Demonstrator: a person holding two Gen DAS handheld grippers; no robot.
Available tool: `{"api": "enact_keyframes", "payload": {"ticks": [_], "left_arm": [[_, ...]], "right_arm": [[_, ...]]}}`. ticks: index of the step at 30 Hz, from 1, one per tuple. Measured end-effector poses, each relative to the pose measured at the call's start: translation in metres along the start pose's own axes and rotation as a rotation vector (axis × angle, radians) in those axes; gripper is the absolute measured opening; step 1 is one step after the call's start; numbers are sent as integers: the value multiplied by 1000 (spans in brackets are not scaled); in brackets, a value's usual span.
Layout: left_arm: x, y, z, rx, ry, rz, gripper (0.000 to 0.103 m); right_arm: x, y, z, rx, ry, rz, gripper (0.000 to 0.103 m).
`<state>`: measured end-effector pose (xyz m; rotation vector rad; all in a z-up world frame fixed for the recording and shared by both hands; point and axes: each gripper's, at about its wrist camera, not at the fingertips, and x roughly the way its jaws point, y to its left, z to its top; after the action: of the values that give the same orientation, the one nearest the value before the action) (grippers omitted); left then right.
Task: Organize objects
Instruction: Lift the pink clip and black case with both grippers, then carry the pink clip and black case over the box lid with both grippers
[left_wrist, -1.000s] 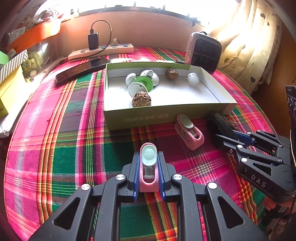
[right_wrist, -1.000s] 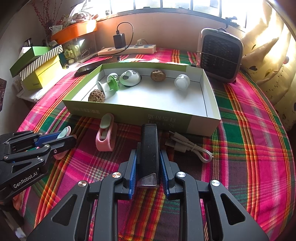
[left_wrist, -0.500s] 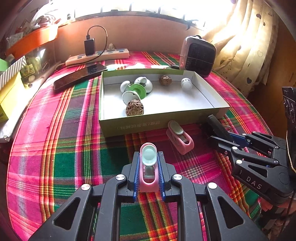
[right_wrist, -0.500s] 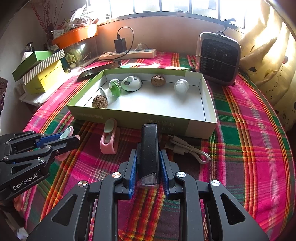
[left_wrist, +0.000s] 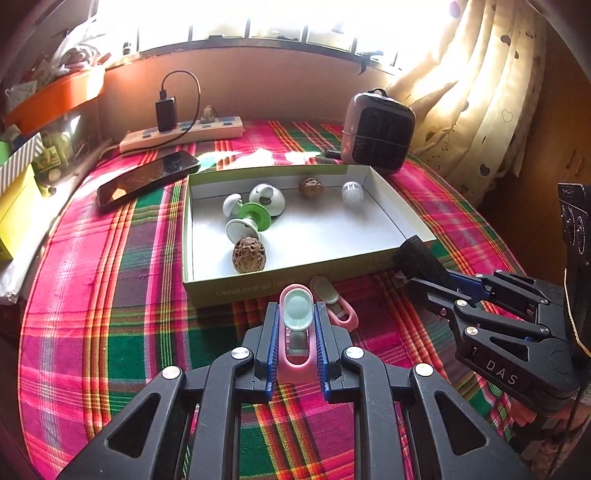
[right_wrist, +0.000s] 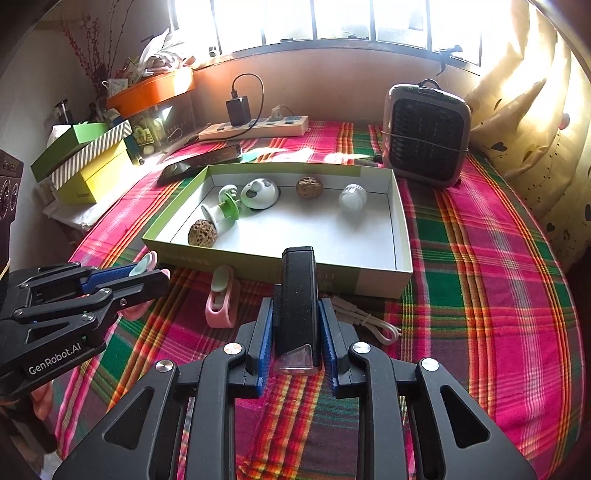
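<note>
My left gripper (left_wrist: 295, 314) is shut on a pink clip with a pale green pad (left_wrist: 295, 325), held above the tablecloth in front of the green-sided box (left_wrist: 280, 288). It also shows in the right wrist view (right_wrist: 147, 271). My right gripper (right_wrist: 297, 317) is shut on a black rectangular device (right_wrist: 297, 295), just short of the box's front wall (right_wrist: 332, 273). A second pink clip (right_wrist: 221, 302) lies on the cloth between the grippers. The box holds two walnuts (left_wrist: 249, 254), white and green knobs (left_wrist: 251, 218) and a white cap (left_wrist: 351, 192).
A white cable (right_wrist: 369, 317) lies on the cloth by the box's front right. A small heater (right_wrist: 424, 136), a phone (left_wrist: 147, 177), a power strip (right_wrist: 255, 127) and stacked boxes (right_wrist: 85, 162) surround the box on the plaid tablecloth (right_wrist: 480, 295).
Both grippers have risen and pulled back, so the box looks smaller and lower. The left still holds the pink clip, the right the black device.
</note>
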<state>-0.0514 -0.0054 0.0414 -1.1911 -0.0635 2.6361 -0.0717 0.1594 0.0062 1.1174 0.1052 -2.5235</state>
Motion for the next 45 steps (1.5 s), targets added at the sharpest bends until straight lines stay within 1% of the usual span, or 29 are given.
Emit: {"api": "enact_keyframes", "payload": {"ticks": [7, 15, 18, 31, 34, 36, 39, 45], "left_arm": [[4, -5, 15, 16, -7, -15, 16], [17, -13, 33, 26, 2, -39, 16], [23, -14, 40, 30, 3, -35, 16], [56, -11, 72, 28, 29, -42, 16], [64, -11, 78, 44, 36, -35, 16], [70, -10, 81, 36, 47, -36, 16], [74, -11, 84, 50, 39, -33, 16], [89, -12, 88, 50, 70, -38, 16]], "right_arm": [[-1, -9, 12, 12, -5, -10, 24], [12, -22, 30, 22, 17, -35, 24], [18, -26, 38, 25, 25, -40, 25], [49, -36, 61, 28, 68, -12, 25], [57, -37, 65, 20, 75, -13, 24], [61, -37, 67, 15, 80, -15, 24], [68, -37, 68, 11, 91, -14, 24], [79, -37, 71, 6, 106, -10, 25]]}}
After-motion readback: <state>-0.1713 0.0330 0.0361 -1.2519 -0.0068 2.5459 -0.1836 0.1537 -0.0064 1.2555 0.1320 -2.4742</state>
